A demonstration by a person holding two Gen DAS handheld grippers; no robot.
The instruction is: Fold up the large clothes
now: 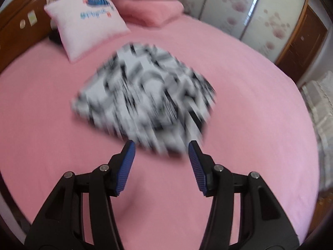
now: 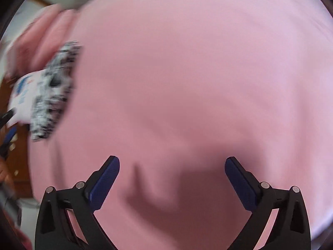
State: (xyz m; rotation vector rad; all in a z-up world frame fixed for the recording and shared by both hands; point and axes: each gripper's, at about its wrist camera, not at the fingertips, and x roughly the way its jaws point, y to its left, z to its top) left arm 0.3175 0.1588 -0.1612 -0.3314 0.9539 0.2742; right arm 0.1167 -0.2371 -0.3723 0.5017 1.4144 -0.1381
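**Two empty claws, one folded garment: what can go wrong now**

Two claws are in view and neither holds anything. In the left wrist view, the pillow [image 1: 83,25] stands at the far left against the headboard [image 1: 18,14], and the pink stack of blankets [image 1: 149,4] is behind it to the right. The garment [image 1: 143,95], white with black pattern, lies as a compact packet in the middle of the bed [image 1: 260,125], near the pillow but apart from it. It looks already folded, though the picture is blurred and I cannot see the edges well. The left claw [image 1: 162,145] is about half open, with only sheet between its pads. Its tips are just at the near edge of the garment in the picture; if they touch it I cannot tell.

In the right wrist view, the garment [image 2: 54,91] is only at the far left border, with the pillow [image 2: 22,91] beside it. The right claw [image 2: 172,162] stands wide open above bare sheet, well apart from the garment.

Risks, as I judge them:
- The left claw is close to the packet. If it drags forward, a pad can catch the top layer and open the fold.
- If it closes low, it can pinch the sheet together with the cloth, and lifting will pull both.
- The right claw points steeply down at the bed; a closing here takes only sheet and makes wrinkles.
- Both views are smeared, so a quick approach can miss the edge.
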